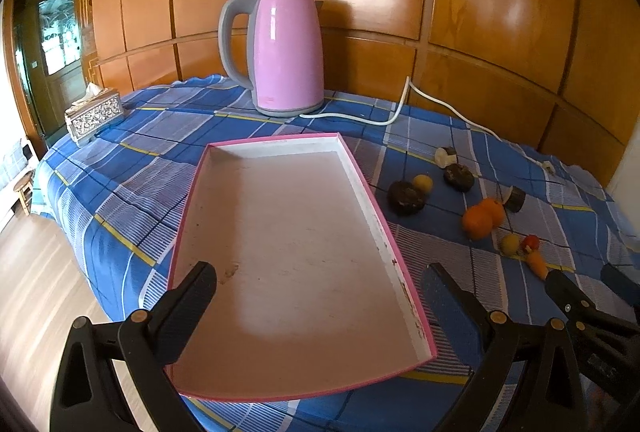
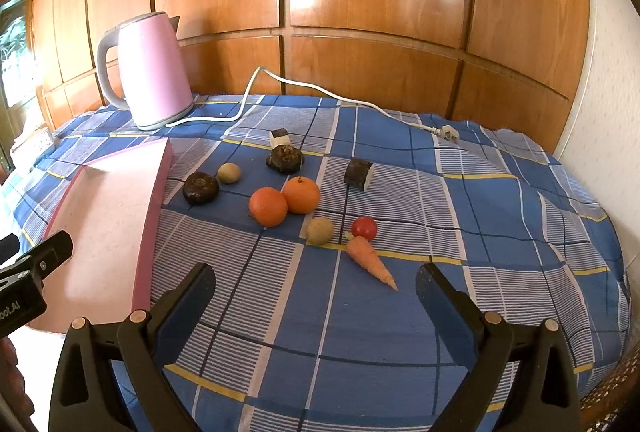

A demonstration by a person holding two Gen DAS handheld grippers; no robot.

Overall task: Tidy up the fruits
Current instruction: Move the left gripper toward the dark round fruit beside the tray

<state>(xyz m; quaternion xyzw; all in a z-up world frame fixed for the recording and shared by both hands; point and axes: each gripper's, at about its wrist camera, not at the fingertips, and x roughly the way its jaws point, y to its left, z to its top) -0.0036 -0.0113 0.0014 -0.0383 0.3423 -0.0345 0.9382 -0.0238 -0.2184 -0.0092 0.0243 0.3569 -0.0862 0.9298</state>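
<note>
Both tools wide open, gripping nothing: left tool (image 1: 320, 296) poised over the near end of the tray (image 1: 408, 292), right tool (image 2: 316, 292) hovering above bare cloth just near of the produce. Tray empty, lying on the tabletop (image 2: 500, 232) to the left; all fruit loose on the cloth to its right.

Nearest the right tool: carrot (image 2: 370, 260), tip pointing near. Just beyond it, tomato (image 2: 364, 228), almost touching the carrot's top, and a yellowish fruit (image 2: 319, 230) to its left. Farther: two oranges (image 2: 284, 201), touching. Farther still: dark round pieces (image 2: 201, 187) beside another pale fruit (image 2: 229, 172), a cut dark chunk (image 2: 359, 173) to the right, one more small chunk at the far end of the group. At the far left: kettle (image 2: 152, 72), cord (image 2: 320, 92) trailing right.

Step in hand, probably: the very start, nothing sorted yet. Next move, likely: right tool forward and down onto the carrot or an orange, jaws straddling it, then a close and a carry left into the tray. Round fruit apt to roll if nudged.
</note>
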